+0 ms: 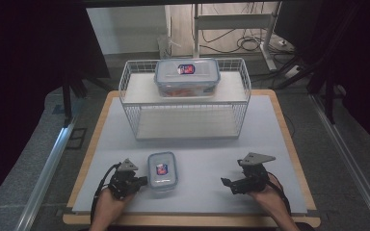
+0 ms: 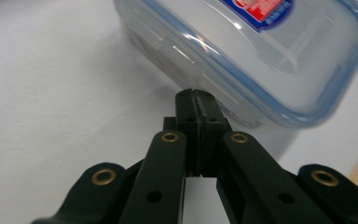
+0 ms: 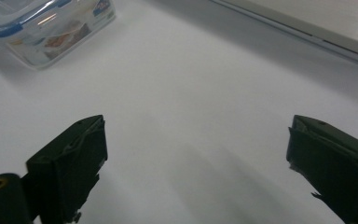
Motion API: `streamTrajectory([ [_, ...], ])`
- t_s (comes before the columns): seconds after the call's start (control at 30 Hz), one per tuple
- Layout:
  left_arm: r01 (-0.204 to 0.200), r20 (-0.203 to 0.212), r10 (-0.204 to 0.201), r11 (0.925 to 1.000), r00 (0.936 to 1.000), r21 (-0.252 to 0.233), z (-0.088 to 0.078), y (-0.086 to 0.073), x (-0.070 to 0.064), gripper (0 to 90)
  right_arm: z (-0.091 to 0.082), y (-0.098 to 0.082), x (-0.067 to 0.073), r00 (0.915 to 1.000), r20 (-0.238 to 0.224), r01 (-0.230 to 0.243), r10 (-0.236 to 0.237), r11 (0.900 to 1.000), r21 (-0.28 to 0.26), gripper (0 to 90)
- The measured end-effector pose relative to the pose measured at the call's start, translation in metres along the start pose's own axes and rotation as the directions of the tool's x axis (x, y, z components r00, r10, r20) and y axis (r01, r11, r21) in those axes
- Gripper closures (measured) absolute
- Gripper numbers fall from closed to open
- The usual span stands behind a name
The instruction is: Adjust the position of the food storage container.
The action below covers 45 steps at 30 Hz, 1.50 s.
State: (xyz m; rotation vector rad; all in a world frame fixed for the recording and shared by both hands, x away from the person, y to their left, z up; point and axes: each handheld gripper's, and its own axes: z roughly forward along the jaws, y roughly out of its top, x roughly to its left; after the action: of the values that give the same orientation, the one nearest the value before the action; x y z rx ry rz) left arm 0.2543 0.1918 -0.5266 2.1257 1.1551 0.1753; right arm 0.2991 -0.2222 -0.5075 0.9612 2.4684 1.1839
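Two clear plastic containers, both rectangular with rounded corners, blue-rimmed snap lids and a red-and-blue label on top. The small container sits on the table's pale matte sheet, near the front edge, left of centre. The large container rests on the upper shelf of one white wire rack, which stands toward the back of the sheet. The rack has a thin wire grid for its sides and two flat pale shelves. Two black hand-held grippers, each topped with a grey three-cornered plate. Left gripper: jaws pressed together, nothing between them, tips right against the small container's side wall. Right gripper: jaws spread wide over bare sheet, holding nothing, well apart from the small container. Light wooden edge of the table shows around the sheet.
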Motion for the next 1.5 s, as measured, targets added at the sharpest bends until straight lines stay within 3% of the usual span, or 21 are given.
streamTrajectory([
  [0.17,-0.027,0.035,0.027,0.9996,0.9990,0.000,0.002,0.000,-0.015,89.9,0.001,0.001,0.002,0.9999,-0.014,-0.003,0.003,1.000,-0.014,1.3],
  [0.3,-0.070,0.082,0.070,0.9975,0.9942,0.006,0.011,0.007,-0.028,89.9,0.001,0.002,0.004,0.9996,-0.022,-0.016,0.016,1.000,-0.019,3.1],
  [0.4,-0.131,0.101,0.130,0.9913,0.9864,0.009,0.025,0.020,-0.045,89.8,0.001,0.004,0.006,0.9995,-0.027,-0.017,0.017,1.000,-0.005,12.6],
  [0.5,-0.164,0.098,0.162,0.9863,0.9820,0.017,0.030,0.024,-0.052,89.8,0.000,0.005,0.007,0.9997,-0.021,-0.014,0.014,1.000,0.007,20.5],
  [0.57,-0.180,0.069,0.178,0.9832,0.9815,0.028,0.028,0.024,-0.050,89.6,-0.003,0.006,0.007,0.9997,-0.026,-0.002,0.003,1.000,0.023,31.2],
  [0.6,-0.163,0.023,0.163,0.9860,0.9864,0.032,0.022,0.021,-0.040,89.5,-0.005,0.006,0.007,0.9992,-0.039,0.008,-0.007,0.999,0.040,42.8],
  [0.63,-0.163,0.023,0.163,0.9860,0.9864,0.032,0.022,0.021,-0.040,89.5,-0.005,0.006,0.007,0.9992,-0.039,0.008,-0.007,0.999,0.040,42.8],
  [0.73,-0.087,-0.029,0.087,0.9962,0.9958,0.005,0.012,0.018,-0.016,89.5,-0.007,0.006,0.006,0.9973,-0.073,0.009,-0.005,0.998,0.057,57.2],
  [0.8,-0.052,-0.053,0.051,0.9983,0.9973,-0.026,0.009,0.021,-0.001,89.6,-0.008,0.008,0.007,0.9963,-0.086,0.001,0.003,0.998,0.058,64.5],
  [0.87,-0.050,-0.072,0.046,0.9974,0.9963,-0.053,0.010,0.028,0.009,89.6,-0.008,0.012,0.011,0.9953,-0.096,-0.003,0.008,0.998,0.057,72.6],
  [0.93,-0.064,-0.091,0.057,0.9955,0.9942,-0.070,0.015,0.037,0.019,89.5,-0.007,0.012,0.012,0.9945,-0.105,-0.001,0.007,0.998,0.057,74.7],
  [1.03,-0.073,-0.084,0.067,0.9953,0.9941,-0.064,0.021,0.041,0.024,89.3,-0.003,0.014,0.019,0.9916,-0.130,0.012,-0.004,0.998,0.061,82.5],
  [1.17,-0.082,-0.038,0.080,0.9948,0.9960,-0.059,0.026,0.042,0.020,89.2,0.009,0.019,0.032,0.9862,-0.164,0.036,-0.023,0.996,0.079,87.9],
  [1.23,-0.096,-0.029,0.094,0.9938,0.9951,-0.056,0.026,0.043,0.015,89.2,0.016,0.021,0.040,0.9826,-0.183,0.047,-0.031,0.995,0.088,88.2],
  [1.33,-0.106,-0.051,0.104,0.9930,0.9933,-0.051,0.027,0.044,0.010,89.8,0.031,0.022,0.053,0.9763,-0.211,0.074,-0.048,0.990,0.117,87.9],
  [1.5,-0.104,-0.008,0.103,0.9935,0.9946,-0.048,0.028,0.043,0.001,89.8,0.041,0.022,0.060,0.9732,-0.225,0.079,-0.048,0.988,0.130,86.0],
])
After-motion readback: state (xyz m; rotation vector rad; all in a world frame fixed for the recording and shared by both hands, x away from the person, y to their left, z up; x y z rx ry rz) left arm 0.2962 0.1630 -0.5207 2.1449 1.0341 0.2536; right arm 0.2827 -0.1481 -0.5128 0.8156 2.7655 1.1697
